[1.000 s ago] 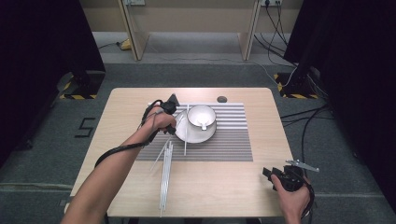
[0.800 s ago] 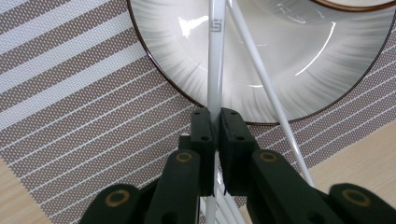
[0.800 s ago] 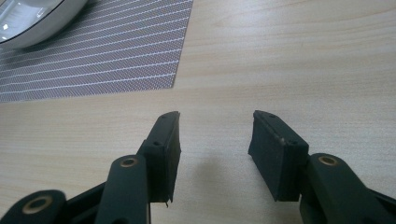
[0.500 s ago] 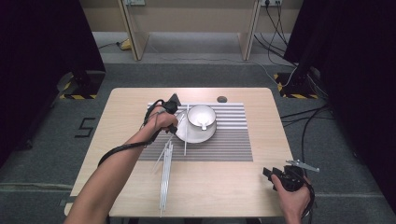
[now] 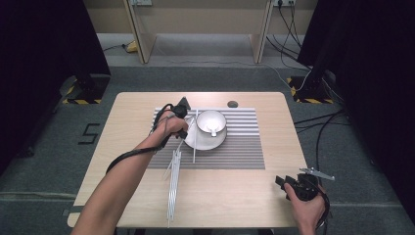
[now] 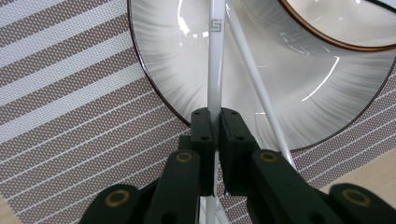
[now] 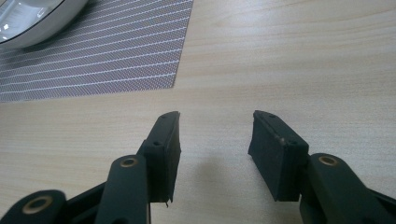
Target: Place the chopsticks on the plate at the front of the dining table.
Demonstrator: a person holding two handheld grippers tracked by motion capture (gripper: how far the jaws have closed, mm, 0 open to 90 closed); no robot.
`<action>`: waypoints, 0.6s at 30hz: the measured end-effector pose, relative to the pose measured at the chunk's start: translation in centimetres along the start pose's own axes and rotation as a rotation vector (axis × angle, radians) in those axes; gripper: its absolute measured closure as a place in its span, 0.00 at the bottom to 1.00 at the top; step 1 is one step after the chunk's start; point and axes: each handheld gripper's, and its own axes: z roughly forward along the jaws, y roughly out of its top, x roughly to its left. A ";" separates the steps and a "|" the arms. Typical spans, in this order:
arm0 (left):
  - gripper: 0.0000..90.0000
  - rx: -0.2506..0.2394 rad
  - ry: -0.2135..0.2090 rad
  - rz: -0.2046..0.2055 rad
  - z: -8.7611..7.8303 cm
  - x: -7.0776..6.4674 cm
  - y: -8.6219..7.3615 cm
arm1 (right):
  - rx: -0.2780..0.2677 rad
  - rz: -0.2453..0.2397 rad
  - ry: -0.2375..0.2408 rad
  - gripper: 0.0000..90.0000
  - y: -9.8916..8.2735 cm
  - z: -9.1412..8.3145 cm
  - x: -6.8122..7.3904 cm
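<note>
**Left gripper clamped on a white chopstick at the plate rim**

Left gripper (image 6: 214, 116) seen with fingers (image 6: 203, 135) pinched narrow on a white chopstick (image 6: 216, 56). Stick ran straight up from between the pads and across the plate (image 6: 159, 51), small square mark printed near its far end. Second chopstick (image 6: 254, 79) lay crossed under or beside the first, slanting off toward lower right, apart from the pads. Bowl (image 6: 336, 23) with thin brown rim sat on the plate, top right in the left gripper view.

From the high view: left gripper (image 5: 182, 121) held over the left edge of the plate (image 5: 219, 142), on the striped mat (image 5: 244, 152). Held chopstick (image 5: 195, 142) ran roughly front-to-back beside the bowl (image 5: 211, 121). Spoon (image 5: 213, 131) rested inside the bowl. Bundle of thin metal rods (image 5: 173, 186) lay on the counter (image 5: 127, 127), from the mat's near-left edge toward the person. Small dark round thing (image 5: 233, 104) sat past the mat, near the far edge.

Right gripper (image 5: 285, 182) parked low at the near-right corner of the counter, well apart from the mat. In the right gripper view, fingers (image 7: 163, 144) stood wide, right gripper (image 7: 215, 140) over bare wood, nothing between the pads; mat corner (image 7: 140, 51) and plate edge (image 7: 32, 28) visible at upper left.
</note>
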 end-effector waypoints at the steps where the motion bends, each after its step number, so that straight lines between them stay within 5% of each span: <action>1: 0.94 -0.001 0.001 0.000 0.0 0.0 0.0 | 0.000 0.000 0.000 0.58 0.0 0.0 0.0; 18: 0.94 -0.009 0.002 -0.029 0.8 -0.2 0.8 | 0.000 0.005 0.001 0.58 0.0 0.0 0.0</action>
